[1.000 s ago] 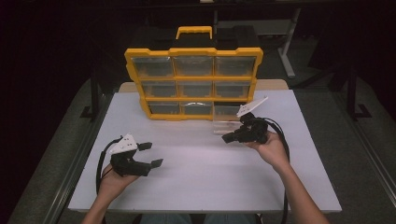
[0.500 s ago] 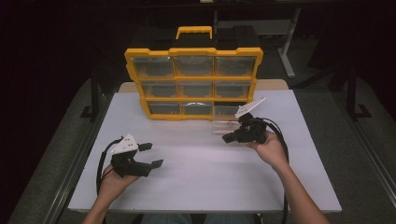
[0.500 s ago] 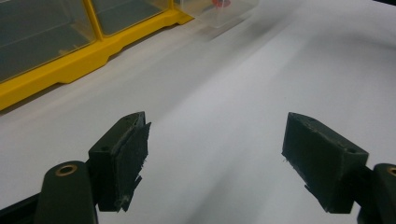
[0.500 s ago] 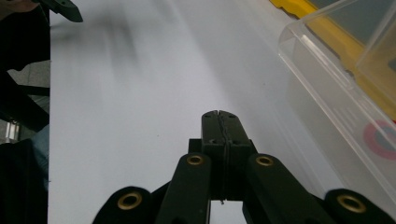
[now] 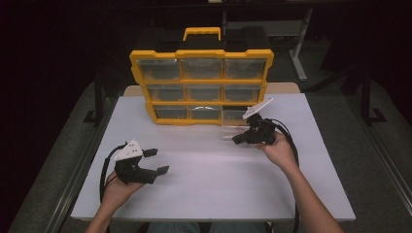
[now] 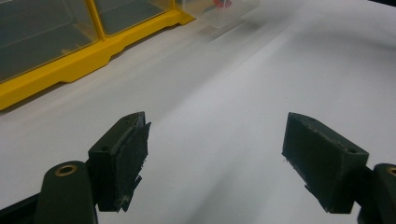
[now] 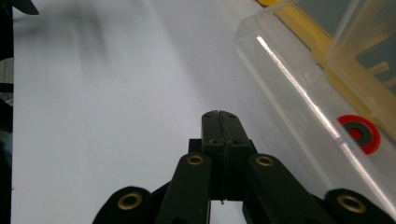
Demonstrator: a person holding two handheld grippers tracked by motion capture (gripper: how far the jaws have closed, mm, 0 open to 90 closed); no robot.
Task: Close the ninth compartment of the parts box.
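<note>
Clear plastic drawer [image 7: 327, 107] lies on the table [image 5: 209, 194] before the yellow organizer [image 5: 201, 87], just beside the right claw [image 7: 219, 122], pressed closed and empty; left claw [image 6: 215, 158] gapes apart.

Two forearms reach in from below, the left gripper [image 5: 156, 161] held low with its jaws spread wide apart, the right gripper [image 5: 236, 140] extended farther forward with jaws pressed together.
</note>
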